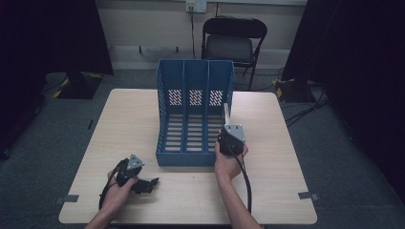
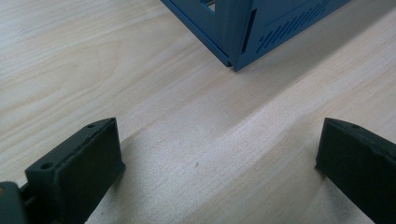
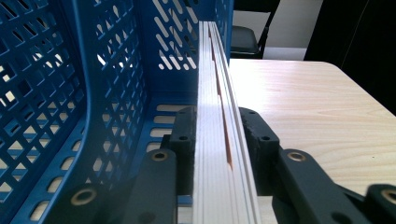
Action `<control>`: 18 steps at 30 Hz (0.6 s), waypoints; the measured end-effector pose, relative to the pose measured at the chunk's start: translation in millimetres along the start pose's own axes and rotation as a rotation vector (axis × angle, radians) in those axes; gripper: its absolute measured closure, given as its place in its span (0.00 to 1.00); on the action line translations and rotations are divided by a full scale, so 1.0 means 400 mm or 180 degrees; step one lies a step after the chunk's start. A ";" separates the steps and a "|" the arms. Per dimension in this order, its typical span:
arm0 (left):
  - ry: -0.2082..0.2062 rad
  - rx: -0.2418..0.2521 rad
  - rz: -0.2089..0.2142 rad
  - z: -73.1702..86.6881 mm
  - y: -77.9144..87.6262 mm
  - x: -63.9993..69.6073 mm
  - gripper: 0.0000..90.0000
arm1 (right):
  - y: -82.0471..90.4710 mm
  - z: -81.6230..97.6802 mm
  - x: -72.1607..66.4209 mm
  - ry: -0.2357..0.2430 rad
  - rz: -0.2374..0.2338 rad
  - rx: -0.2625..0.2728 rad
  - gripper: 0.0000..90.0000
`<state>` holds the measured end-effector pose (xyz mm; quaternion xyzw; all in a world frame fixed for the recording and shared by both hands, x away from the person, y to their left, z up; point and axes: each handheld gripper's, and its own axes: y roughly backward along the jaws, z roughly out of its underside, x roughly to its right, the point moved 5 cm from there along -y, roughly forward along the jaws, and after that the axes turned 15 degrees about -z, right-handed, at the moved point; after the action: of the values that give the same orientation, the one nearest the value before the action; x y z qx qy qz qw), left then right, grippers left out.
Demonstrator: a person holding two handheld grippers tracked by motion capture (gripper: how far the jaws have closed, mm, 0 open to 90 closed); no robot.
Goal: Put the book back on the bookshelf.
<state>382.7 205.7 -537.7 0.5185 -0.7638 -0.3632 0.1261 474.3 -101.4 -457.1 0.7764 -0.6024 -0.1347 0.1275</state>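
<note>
Your right hand-held gripper [image 3: 212, 140] is clamped on the book [image 3: 215, 116], standing on edge in the rack's [image 1: 165, 109] rightmost slot. Seating looks nearly done; release is left. Your left hand-held gripper [image 2: 219, 154] rests wide open and empty on the surface [image 2: 93, 70].

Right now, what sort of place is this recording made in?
Probably a lab or studio corner: dark curtains, a folding chair, taped floor cables, and one wooden table with a blue file rack.

Readable text: none on the blue file rack [image 1: 195, 114]; none on the white book [image 3: 219, 140]; none on the tabletop [image 1: 133, 124]
</note>
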 end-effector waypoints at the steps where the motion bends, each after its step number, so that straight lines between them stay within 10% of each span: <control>1: -0.0001 0.0000 0.0004 0.000 0.000 0.000 0.00 | 0.000 0.000 0.000 -0.0011 -0.0029 -0.0010 0.75; 18: -0.0012 0.0000 0.0004 0.000 0.000 0.000 0.00 | -0.003 0.001 0.005 -0.0128 -0.0299 -0.0023 0.41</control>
<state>382.8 205.8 -537.7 0.5173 -0.7643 -0.3641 0.1249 475.8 -102.9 -458.1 0.8005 -0.5672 -0.1583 0.1117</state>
